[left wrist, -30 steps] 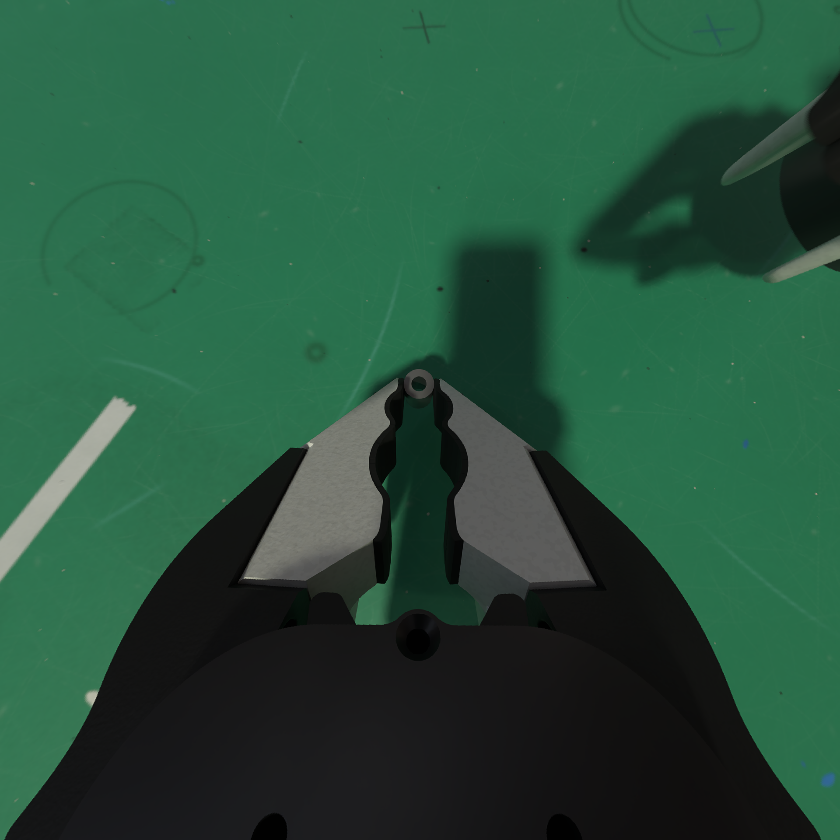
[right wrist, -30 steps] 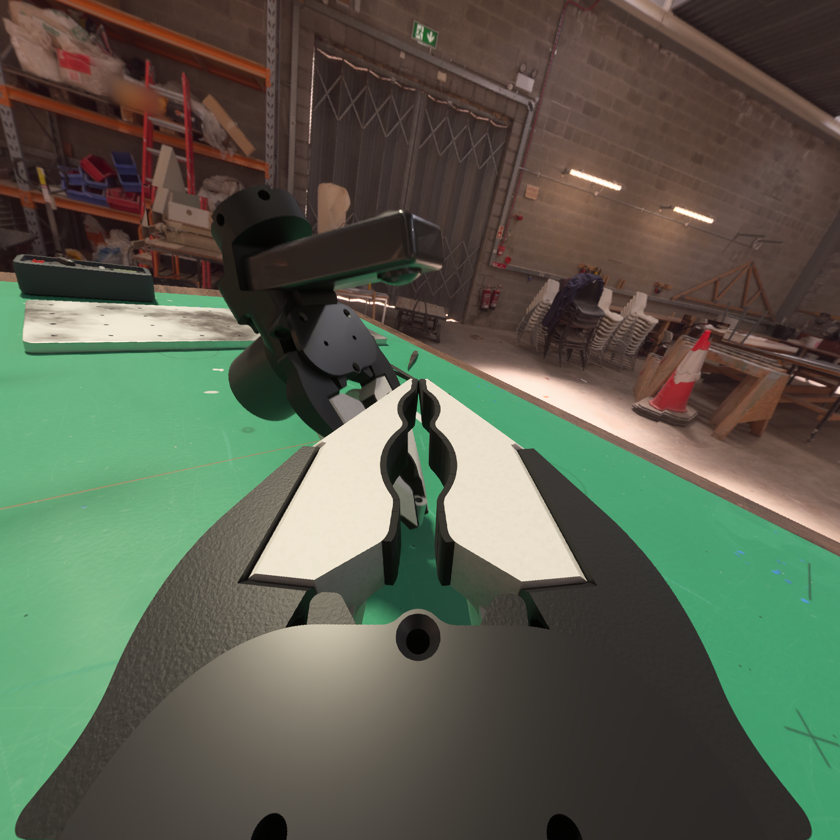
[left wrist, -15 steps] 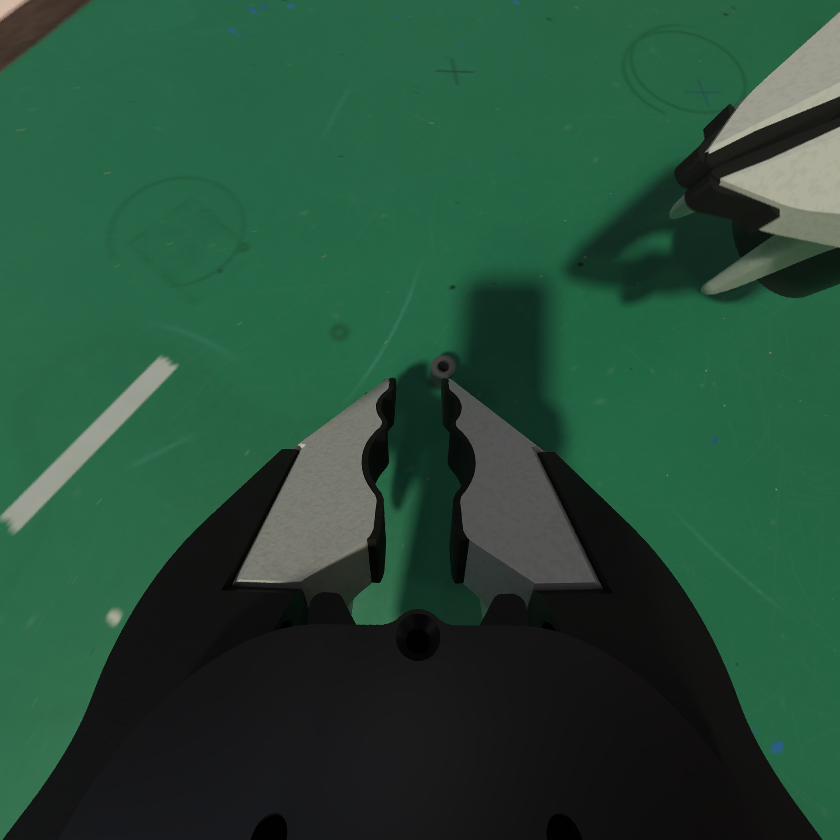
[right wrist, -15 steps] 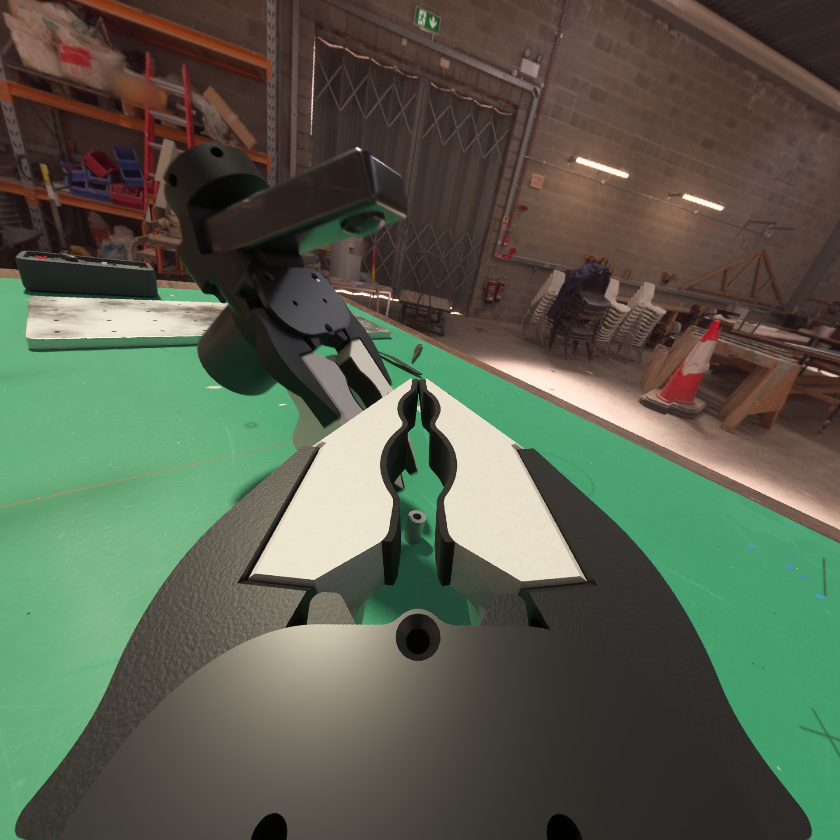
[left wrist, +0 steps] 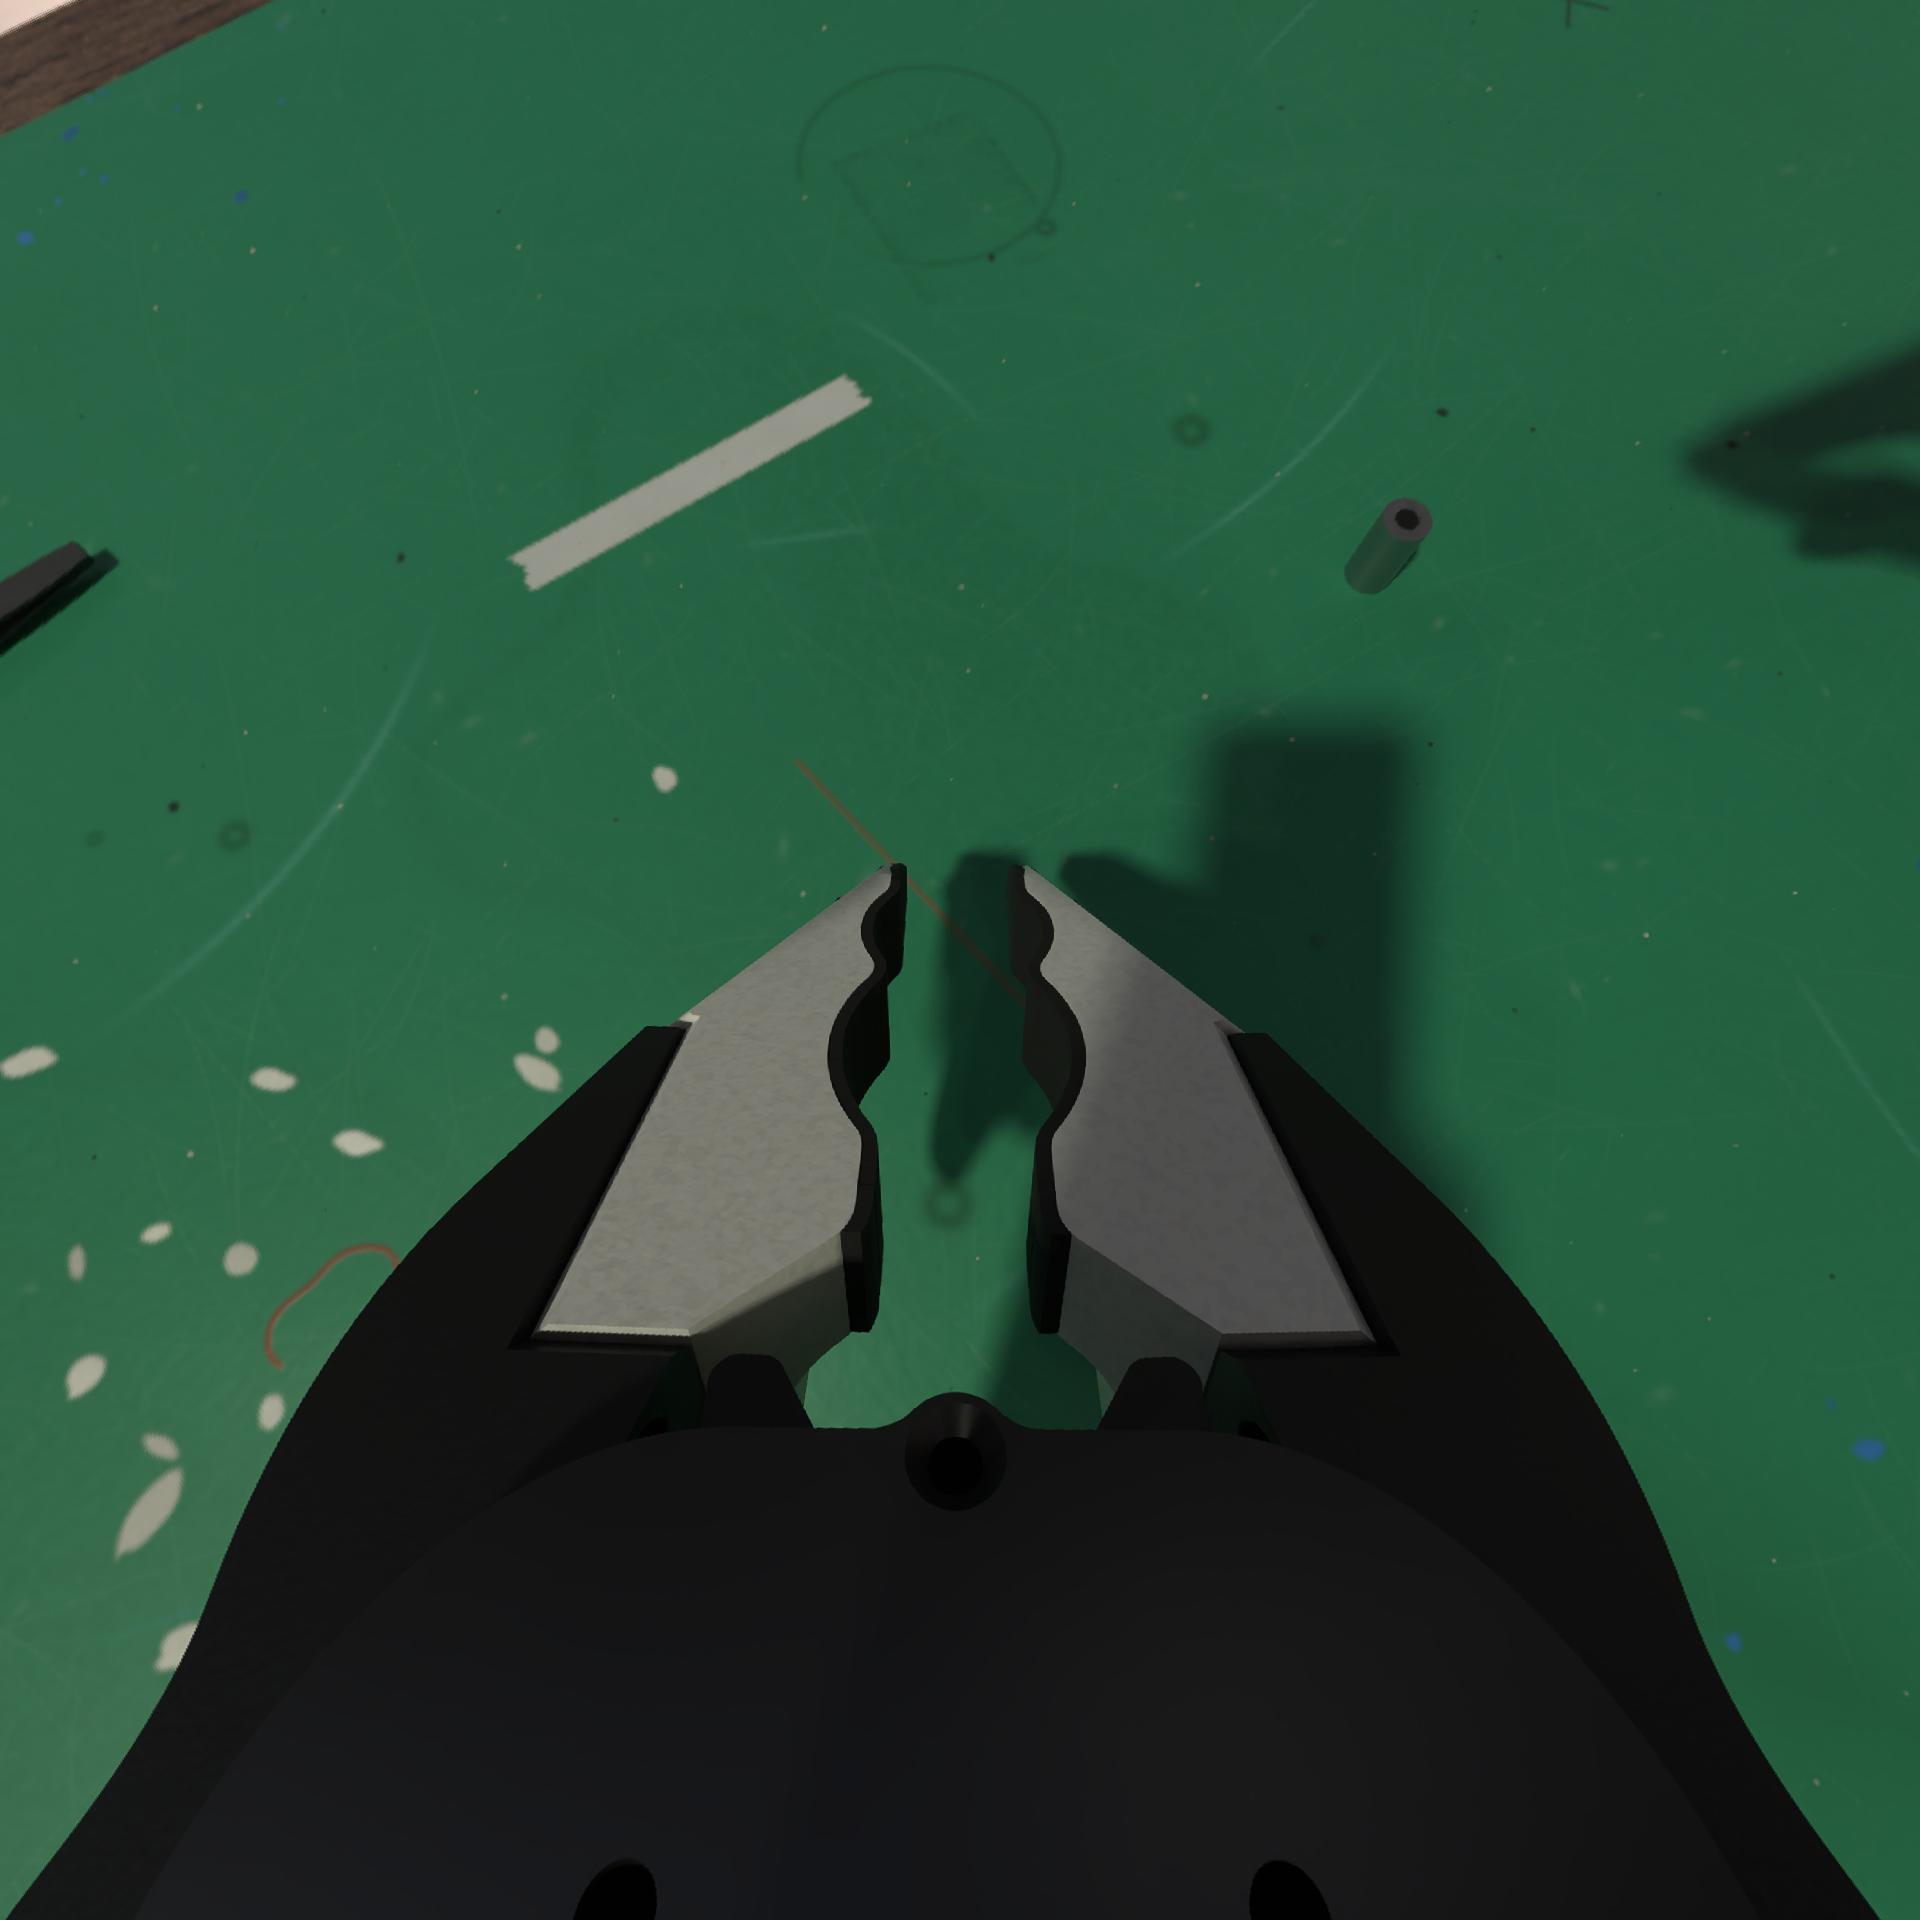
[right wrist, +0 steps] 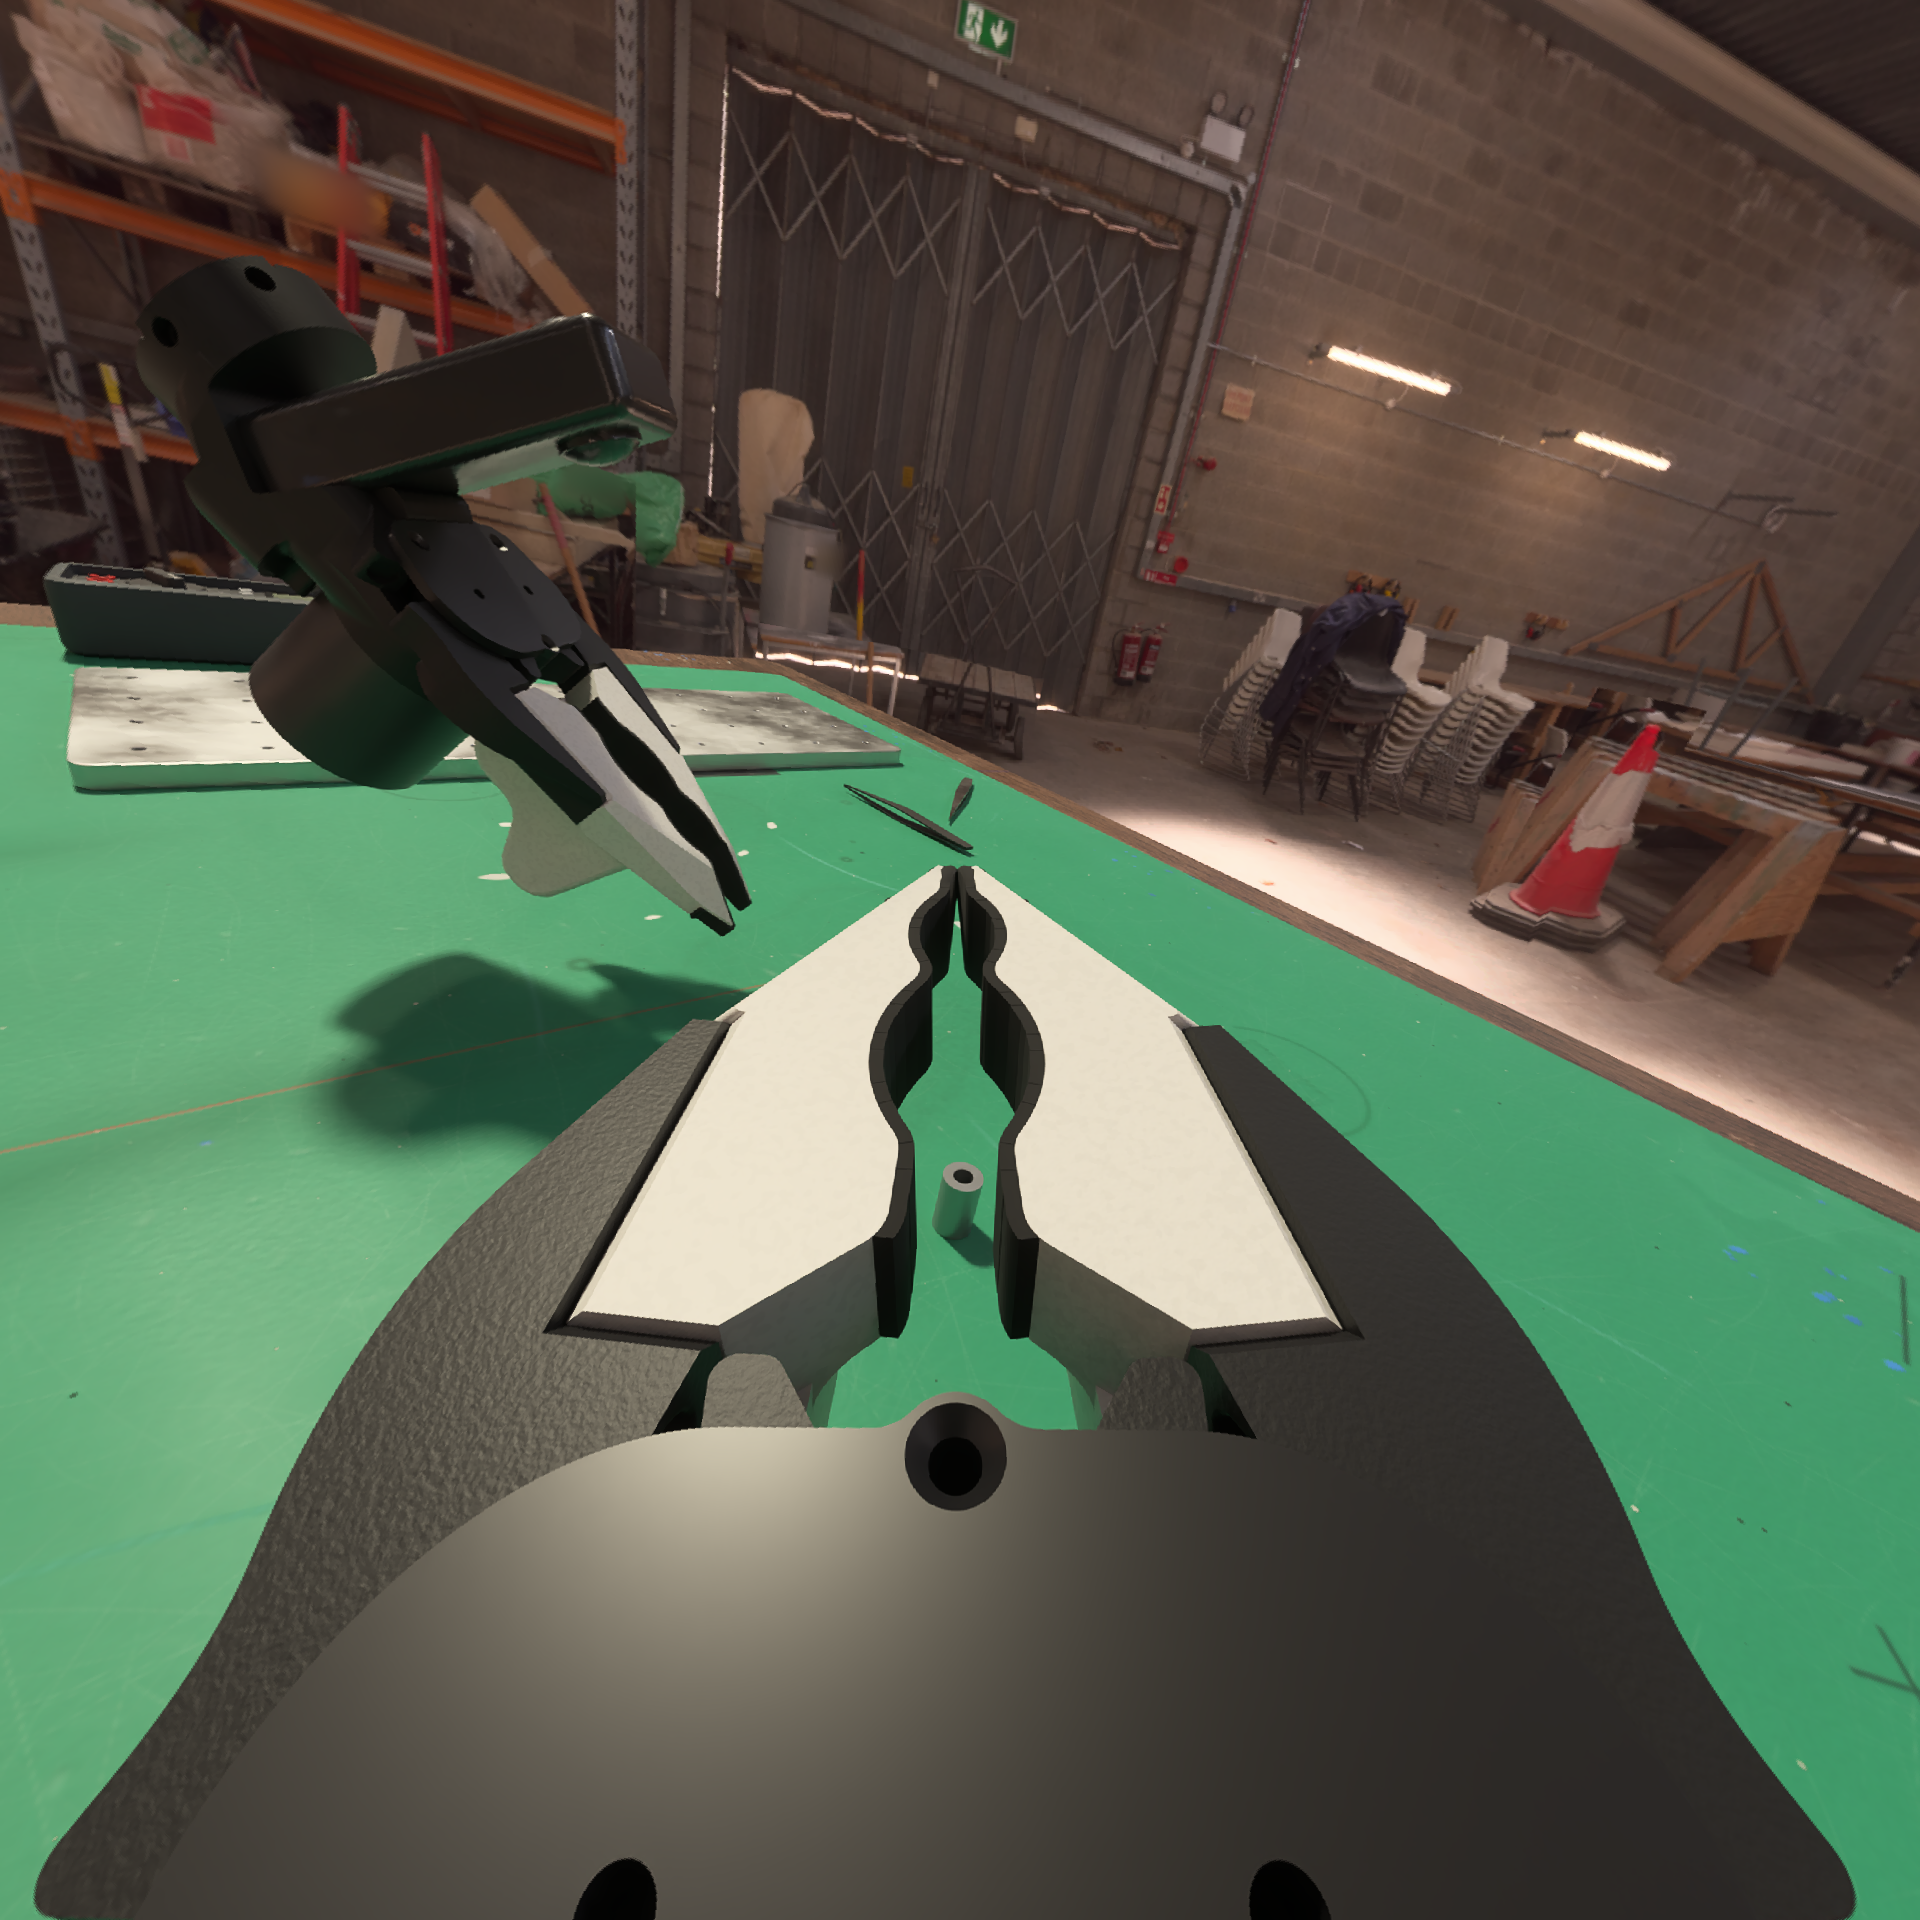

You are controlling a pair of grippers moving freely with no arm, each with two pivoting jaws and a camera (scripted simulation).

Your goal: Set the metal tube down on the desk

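My left gripper (left wrist: 957, 869) hangs above the green desk (left wrist: 416, 312), fingers parted and empty; a tape strip (left wrist: 689, 482) lies ahead to its left. The tube (left wrist: 1387, 545) stands upright on the desk, ahead and well to the right of those fingers, touching neither gripper. In the right wrist view it (right wrist: 958, 1200) shows through the gap low between my right fingers. My right gripper (right wrist: 956, 871) has its tips pressed together, holding nothing.
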